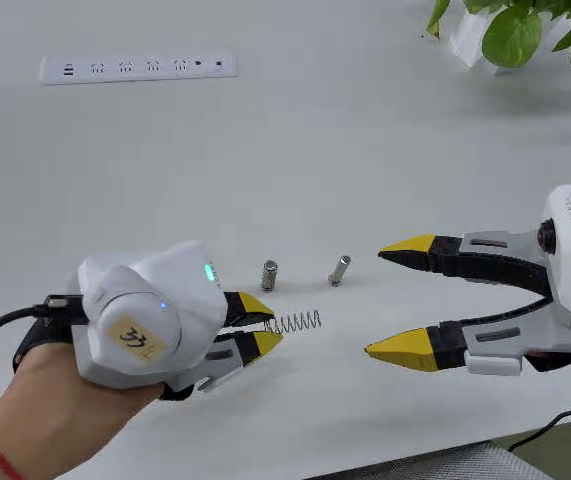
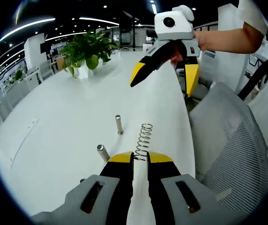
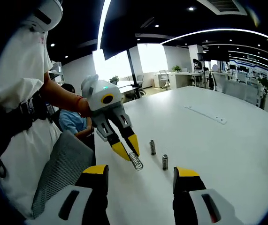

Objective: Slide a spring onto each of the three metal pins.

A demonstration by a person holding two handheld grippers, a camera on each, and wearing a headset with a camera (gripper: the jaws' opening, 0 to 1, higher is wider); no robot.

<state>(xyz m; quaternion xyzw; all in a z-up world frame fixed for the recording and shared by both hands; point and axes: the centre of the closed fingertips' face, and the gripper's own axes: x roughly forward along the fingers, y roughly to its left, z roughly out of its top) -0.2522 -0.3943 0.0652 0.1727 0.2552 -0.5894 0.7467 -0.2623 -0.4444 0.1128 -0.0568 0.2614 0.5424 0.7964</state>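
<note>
Two metal pins stood near each other on the surface (image 1: 365, 150): the left pin (image 1: 270, 274) and the right pin (image 1: 339, 270). The left claw (image 1: 273, 326) was clenched on one end of the spring (image 1: 295, 322), so the free end stuck out, probably ready for a pin. The right claw (image 1: 376, 302) hovered released.

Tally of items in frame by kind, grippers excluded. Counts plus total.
metal pins: 2
spring: 1, held in the fingers of the left gripper
power strip: 1
potted plant: 1
Total: 5
</note>
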